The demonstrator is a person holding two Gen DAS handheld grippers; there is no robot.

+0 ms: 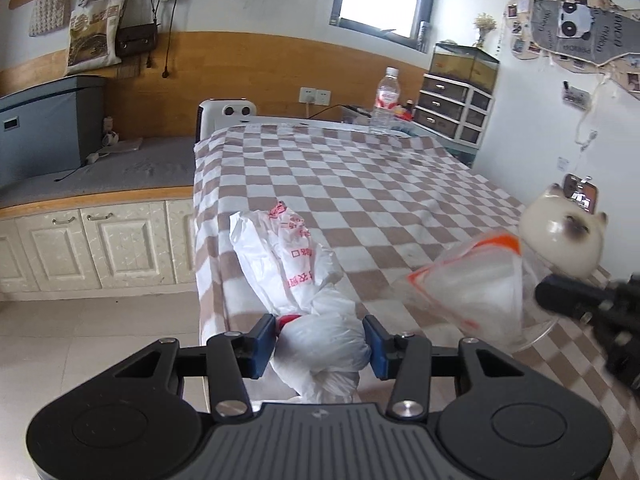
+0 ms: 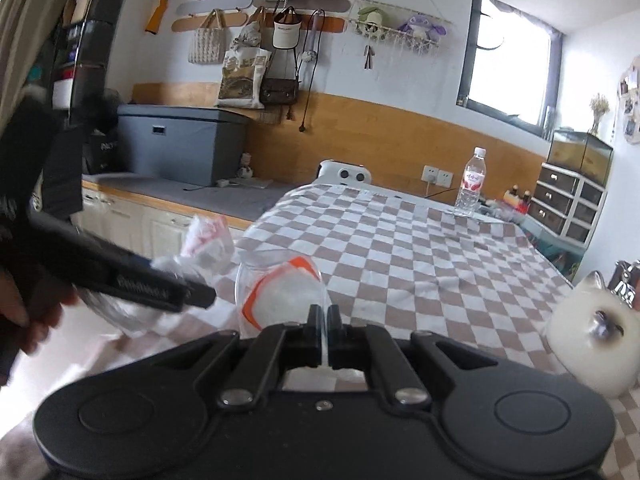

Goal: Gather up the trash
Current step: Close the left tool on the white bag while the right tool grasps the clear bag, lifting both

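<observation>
We are seeing everything sitting relative to the checked bed (image 1: 360, 184): the plastic bag (image 1: 304, 288) is lying on its near left corner, the clear cup (image 1: 472, 288) on its near right side, the cat figurine (image 1: 564, 236) at its right edge, the water bottle (image 1: 386, 100) at its far end, and the storage box (image 1: 48, 128) left of it.

White plastic bag (image 1: 316, 312) with red print, crumpled, stretched along the checked table's (image 1: 360, 184) left edge near its front corner. Clear plastic cup (image 2: 280, 300) with orange-marked white wad inside, lifted, tipped sideways.
</observation>
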